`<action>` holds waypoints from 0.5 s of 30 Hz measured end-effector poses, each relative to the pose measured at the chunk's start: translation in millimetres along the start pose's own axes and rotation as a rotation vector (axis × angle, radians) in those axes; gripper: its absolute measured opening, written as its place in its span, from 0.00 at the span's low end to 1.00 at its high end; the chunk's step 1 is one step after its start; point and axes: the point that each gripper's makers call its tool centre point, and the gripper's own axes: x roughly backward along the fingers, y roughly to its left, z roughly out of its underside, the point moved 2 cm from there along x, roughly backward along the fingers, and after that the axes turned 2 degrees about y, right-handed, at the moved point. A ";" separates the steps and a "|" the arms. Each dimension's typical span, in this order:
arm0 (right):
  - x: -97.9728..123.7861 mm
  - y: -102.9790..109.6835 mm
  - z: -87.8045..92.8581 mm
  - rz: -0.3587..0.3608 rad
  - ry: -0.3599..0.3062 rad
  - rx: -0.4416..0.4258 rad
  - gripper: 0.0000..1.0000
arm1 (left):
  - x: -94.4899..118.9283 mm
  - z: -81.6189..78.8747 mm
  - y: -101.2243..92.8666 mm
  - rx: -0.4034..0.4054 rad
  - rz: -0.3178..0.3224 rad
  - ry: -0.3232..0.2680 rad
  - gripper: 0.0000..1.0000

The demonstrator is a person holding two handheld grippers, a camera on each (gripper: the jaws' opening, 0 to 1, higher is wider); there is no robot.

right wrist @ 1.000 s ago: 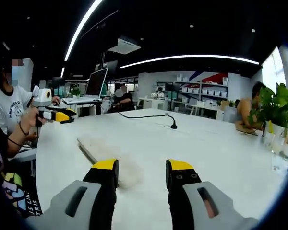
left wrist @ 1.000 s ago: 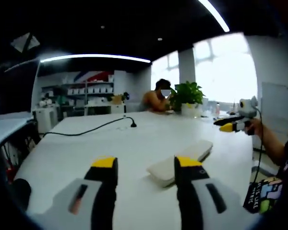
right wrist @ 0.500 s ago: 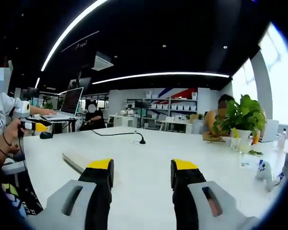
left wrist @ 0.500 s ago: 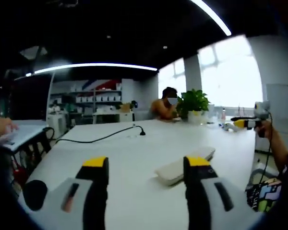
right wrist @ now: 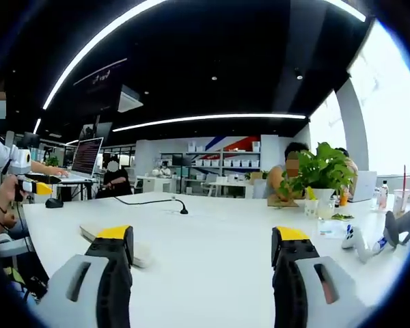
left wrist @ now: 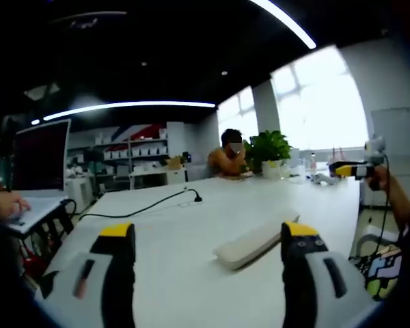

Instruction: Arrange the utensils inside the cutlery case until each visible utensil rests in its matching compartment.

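Both grippers (left wrist: 203, 236) (right wrist: 203, 236) level, jaws apart (case (left wrist: 256, 239) closed).

We cannot read any text, brand, number or sign in either view. In the left gripper view there is a colourful printed patch (left wrist: 388, 268) on the person's dark clothing at the right edge, with shapes that may be letters — they are too blurred and too small for us to read. On the far wall in both views we see a red and blue striped graphic (right wrist: 227, 143), but it carries no words that we can make out.
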 end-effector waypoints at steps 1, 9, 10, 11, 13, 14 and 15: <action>0.2 -1.2 -0.2 0.010 0.002 -0.005 0.99 | 0.2 -0.4 0.6 -0.004 -0.007 -0.003 0.97; -1.3 -2.9 3.6 0.012 0.011 -0.023 0.99 | 1.7 1.0 4.2 -0.022 -0.034 0.009 1.00; -1.1 -2.1 3.8 0.008 0.013 -0.021 0.99 | 1.3 2.0 4.3 -0.029 -0.038 0.014 1.00; -1.0 -1.7 3.8 0.007 0.013 -0.020 0.99 | 1.1 2.6 4.2 -0.032 -0.039 0.016 1.00; -0.7 -2.0 3.7 0.008 0.015 -0.010 0.99 | 0.7 3.1 3.5 -0.032 -0.033 0.017 1.00; -0.5 -2.2 3.8 0.010 0.018 -0.003 0.99 | 0.3 2.8 2.5 -0.027 -0.027 0.013 1.00; -0.3 -2.6 3.9 0.012 0.020 0.002 0.99 | 0.3 2.2 2.1 -0.023 -0.023 0.010 1.00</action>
